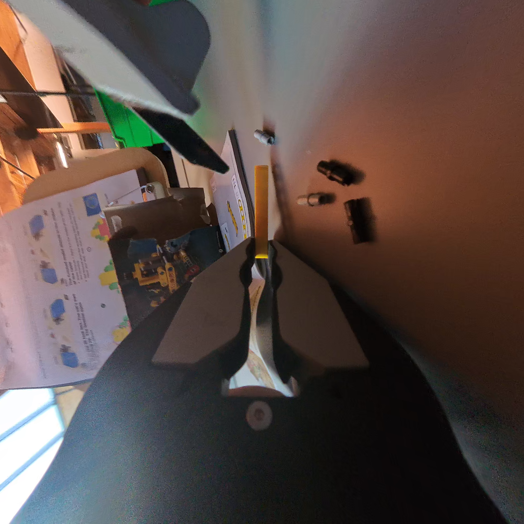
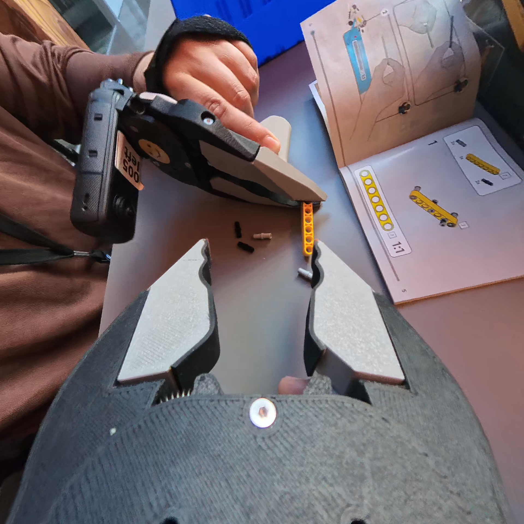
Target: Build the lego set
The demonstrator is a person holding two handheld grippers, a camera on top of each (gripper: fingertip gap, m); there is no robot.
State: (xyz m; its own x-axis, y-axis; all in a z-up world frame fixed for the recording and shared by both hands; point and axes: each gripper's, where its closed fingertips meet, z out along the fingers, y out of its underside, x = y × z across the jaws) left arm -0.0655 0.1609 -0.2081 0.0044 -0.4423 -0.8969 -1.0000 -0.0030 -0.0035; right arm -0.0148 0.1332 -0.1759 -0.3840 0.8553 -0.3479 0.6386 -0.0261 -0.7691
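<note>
Here, in the left wrist view, the left tongs [image 1: 261,249] are pinched on one end of the yellow beam [image 1: 261,207], which sticks out forward from between the tips. Beyond it lies the open instruction booklet [image 1: 235,204], seen edge-on, and on the counter [image 1: 397,113] to the side rest two black pins [image 1: 336,171] and two grey pins [image 1: 312,199]. A lego box [image 1: 164,263] and a printed sheet [image 1: 56,272] lie farther off.

In the right wrist view, the right tongs [image 2: 259,249] are spread wide with nothing between them, hovering over the counter. The left tongs, held by a hand [image 2: 215,76] in a black wrist strap, grip the top end of the yellow beam, which hangs down with its row of holes showing. The black pins lie just left of the beam; one grey pin sits beside the right fingertip [image 2: 316,255].
</note>
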